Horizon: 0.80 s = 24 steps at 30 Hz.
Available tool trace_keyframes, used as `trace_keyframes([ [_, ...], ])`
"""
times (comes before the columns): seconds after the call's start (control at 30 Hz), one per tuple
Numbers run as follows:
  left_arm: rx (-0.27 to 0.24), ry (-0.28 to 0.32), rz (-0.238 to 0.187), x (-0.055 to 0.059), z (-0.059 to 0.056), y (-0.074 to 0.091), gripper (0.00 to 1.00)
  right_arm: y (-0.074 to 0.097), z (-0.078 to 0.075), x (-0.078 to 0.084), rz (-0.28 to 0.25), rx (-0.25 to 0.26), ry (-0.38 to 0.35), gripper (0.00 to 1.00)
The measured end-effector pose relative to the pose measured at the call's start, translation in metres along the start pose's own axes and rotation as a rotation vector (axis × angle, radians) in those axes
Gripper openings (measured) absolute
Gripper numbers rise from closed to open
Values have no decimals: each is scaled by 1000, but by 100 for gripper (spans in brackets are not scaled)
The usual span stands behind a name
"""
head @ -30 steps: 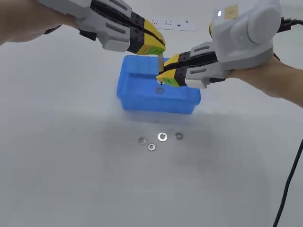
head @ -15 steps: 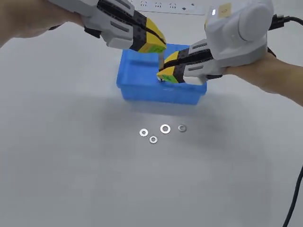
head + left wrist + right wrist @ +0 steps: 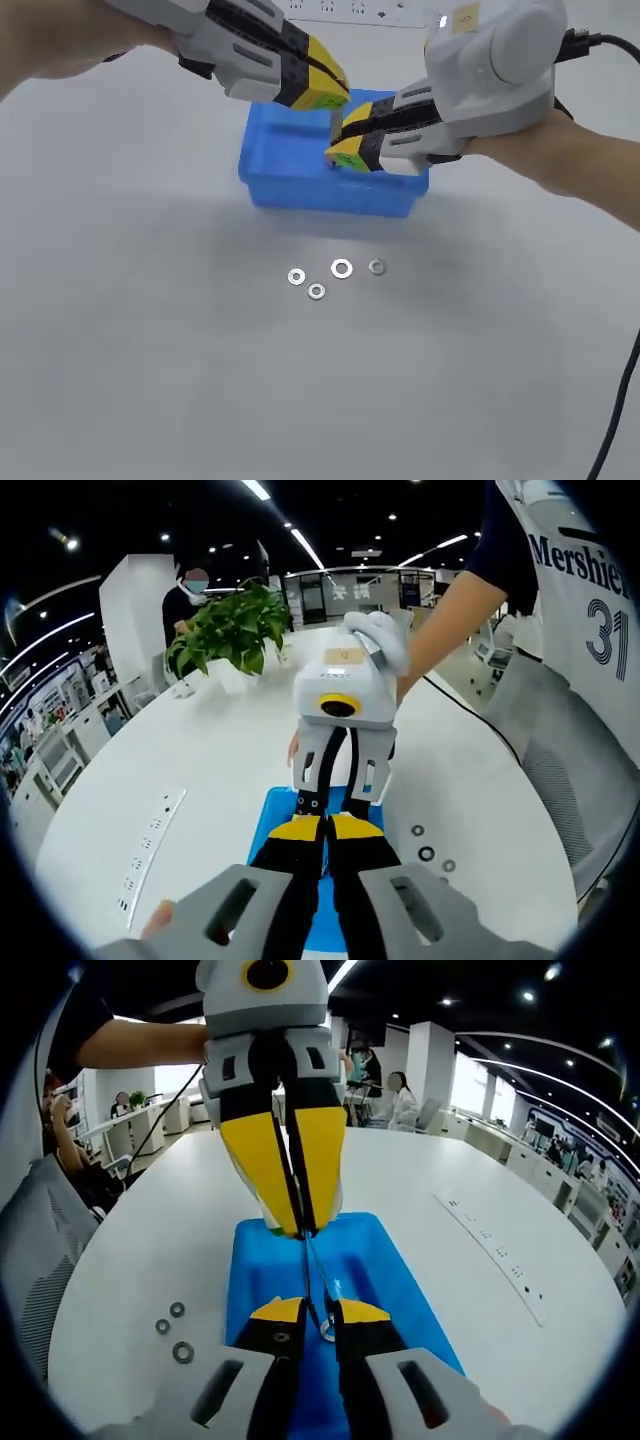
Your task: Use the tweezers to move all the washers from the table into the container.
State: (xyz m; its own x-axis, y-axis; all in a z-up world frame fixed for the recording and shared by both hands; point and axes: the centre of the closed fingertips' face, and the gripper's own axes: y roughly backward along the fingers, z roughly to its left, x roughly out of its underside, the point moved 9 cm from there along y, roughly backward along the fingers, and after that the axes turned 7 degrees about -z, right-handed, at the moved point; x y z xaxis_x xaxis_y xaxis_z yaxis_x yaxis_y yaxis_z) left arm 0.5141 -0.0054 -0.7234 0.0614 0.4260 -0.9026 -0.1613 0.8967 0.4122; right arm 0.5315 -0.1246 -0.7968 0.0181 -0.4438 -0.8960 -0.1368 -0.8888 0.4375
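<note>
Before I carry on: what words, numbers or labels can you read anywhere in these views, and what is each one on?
"Mershie", cut off by the picture's edge: on the person's white jersey.
"31": on the same jersey, below that word.
Tan label on top of the right hand-held gripper: too blurred to read.
Markings on the power strip: too small to read.

left gripper (image 3: pixel 335 97) enters from upper left, angled down to right, held in left hand (image 3: pixel 60 38). yellow jaw tips pressed together on top of tweezers (image 3: pixel 312 1265). right gripper (image 3: pixel 340 155) enters from right, pointing left, tips just below left gripper tips. right hand (image 3: pixel 545 150) behind housing, bare forearm trailing right. right jaws close either side of tweezers legs; whether pressing, unclear.
</note>
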Motion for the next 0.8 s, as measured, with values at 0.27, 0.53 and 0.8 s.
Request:
trace_keyframes([
  [0.27, -5, -6, -13, -15, -8, 12, 5, 8, 11, -20, -17, -5, 30, 13],
  [0.53, -21, -31, -27, -38, -22, 25, 5, 21, 23, -40, -47, 4, 62, 13],
  [0.8, -27, -70, -33, -59, -42, 32, 5, 36, 37, -55, -57, 10, 96, 13],
])
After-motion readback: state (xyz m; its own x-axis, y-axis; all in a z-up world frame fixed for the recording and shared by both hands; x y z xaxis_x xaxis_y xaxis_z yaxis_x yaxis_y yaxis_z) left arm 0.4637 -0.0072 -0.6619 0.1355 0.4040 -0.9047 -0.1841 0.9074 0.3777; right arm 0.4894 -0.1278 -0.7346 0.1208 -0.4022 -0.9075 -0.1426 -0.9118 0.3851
